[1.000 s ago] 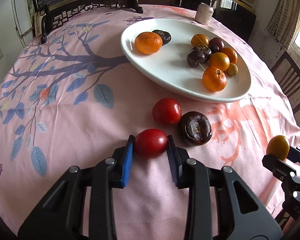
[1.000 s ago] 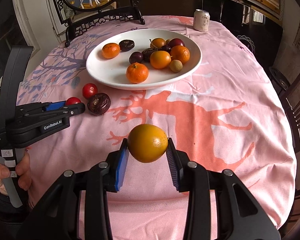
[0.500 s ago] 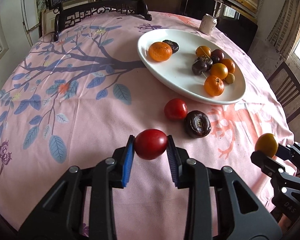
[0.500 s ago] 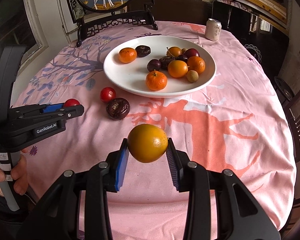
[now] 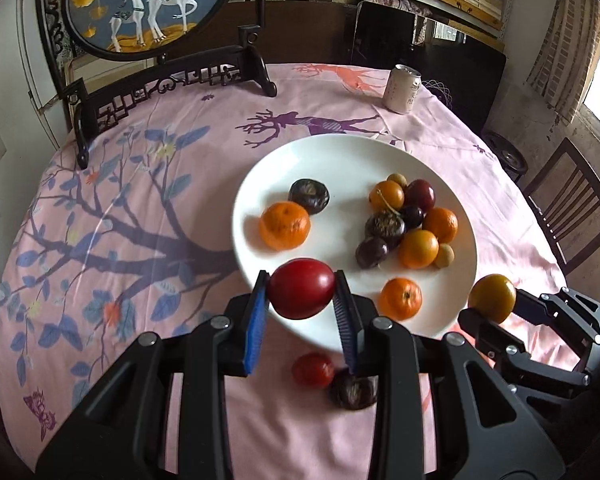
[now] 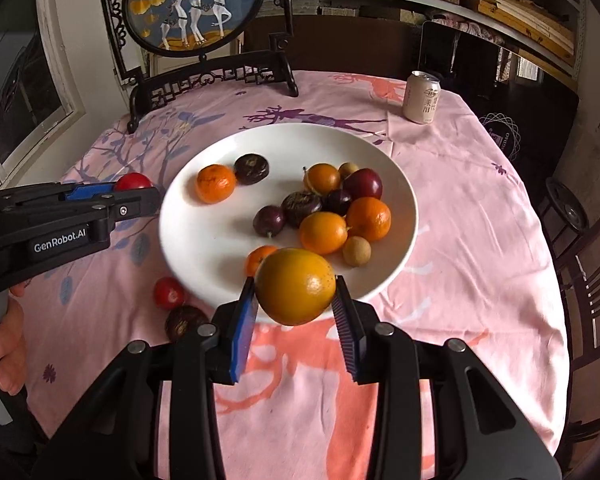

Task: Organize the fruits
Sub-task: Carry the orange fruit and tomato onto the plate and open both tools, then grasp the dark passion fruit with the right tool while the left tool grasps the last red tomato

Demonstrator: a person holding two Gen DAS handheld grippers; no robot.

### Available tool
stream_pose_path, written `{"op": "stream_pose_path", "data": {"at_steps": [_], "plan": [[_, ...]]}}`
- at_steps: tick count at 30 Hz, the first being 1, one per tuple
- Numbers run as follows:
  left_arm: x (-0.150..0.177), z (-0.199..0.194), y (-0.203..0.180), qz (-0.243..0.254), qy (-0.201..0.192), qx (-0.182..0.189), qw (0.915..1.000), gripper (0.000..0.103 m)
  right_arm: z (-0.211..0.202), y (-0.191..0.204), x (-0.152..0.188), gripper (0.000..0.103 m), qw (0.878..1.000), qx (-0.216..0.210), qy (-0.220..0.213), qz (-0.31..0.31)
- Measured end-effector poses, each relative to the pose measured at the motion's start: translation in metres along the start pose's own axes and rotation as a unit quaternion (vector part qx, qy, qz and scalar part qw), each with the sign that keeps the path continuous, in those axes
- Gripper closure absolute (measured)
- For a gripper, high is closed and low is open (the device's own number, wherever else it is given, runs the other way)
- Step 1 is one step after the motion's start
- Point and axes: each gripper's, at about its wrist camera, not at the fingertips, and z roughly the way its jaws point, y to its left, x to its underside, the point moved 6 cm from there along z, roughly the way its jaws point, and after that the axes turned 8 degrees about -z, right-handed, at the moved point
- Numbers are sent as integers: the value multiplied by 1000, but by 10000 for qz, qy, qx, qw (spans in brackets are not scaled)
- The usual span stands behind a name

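Note:
My left gripper [image 5: 302, 292] is shut on a red tomato [image 5: 302, 288] and holds it in the air over the near left rim of the white plate [image 5: 340, 160]. My right gripper [image 6: 296, 296] is shut on a yellow-orange fruit [image 6: 296, 286], held above the plate's near rim [image 6: 396, 276]. The plate holds several mandarins, dark plums and small brown fruits. A second red tomato [image 5: 313, 369] and a dark wrinkled fruit [image 5: 354, 389] lie on the pink cloth just before the plate; they also show in the right wrist view, the tomato [image 6: 169, 293] and the dark fruit [image 6: 186, 322].
A drink can [image 6: 422, 98] stands at the table's far right. A framed deer screen on a dark carved stand [image 5: 172, 80] stands at the far edge. Wooden chairs [image 5: 572, 216] stand to the right of the round table.
Both grippers have risen and moved forward toward the plate with their fruits; the plate now sits closer and the two loose fruits lie under the left gripper.

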Motion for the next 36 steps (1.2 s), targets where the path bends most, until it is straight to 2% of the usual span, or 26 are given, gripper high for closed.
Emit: {"op": "stream_pose_path", "data": {"at_steps": [6, 15, 16, 17, 18, 19, 25, 26, 30, 36], "plan": [[-11, 46, -12, -45, 313, -114, 9994, 71, 35, -11, -4, 65, 9994, -126, 307, 125], [-10, 67, -11, -57, 427, -154, 9990, 70, 47, -14, -3, 65, 9991, -110, 414, 68], [-10, 67, -10, -86, 427, -144, 9989, 70, 48, -14, -4, 58, 9991, -66, 413, 70], [-10, 65, -9, -128, 425, -108, 9990, 70, 47, -15, -5, 44, 9992, -11, 392, 81], [-10, 60, -9, -145, 401, -78, 9991, 70, 43, -16, -6, 43, 9994, 54, 318, 107], [-10, 54, -8, -146, 340, -61, 9993, 68, 38, -17, -7, 43, 9996, 87, 246, 113], [3, -16, 5, -239, -343, 129, 9990, 20, -7, -4, 5, 41, 10000, 28, -32, 66], [11, -27, 8, -255, -442, 160, 9986, 17, -17, 1, 11, 40, 9999, 11, -84, 54], [50, -50, 20, -307, -524, 155, 9980, 16, -47, 21, 39, 40, 9996, -98, -249, 78], [93, -51, 38, -329, -261, 73, 9991, 16, -57, 49, 61, 40, 9996, -258, -133, -35]]}}
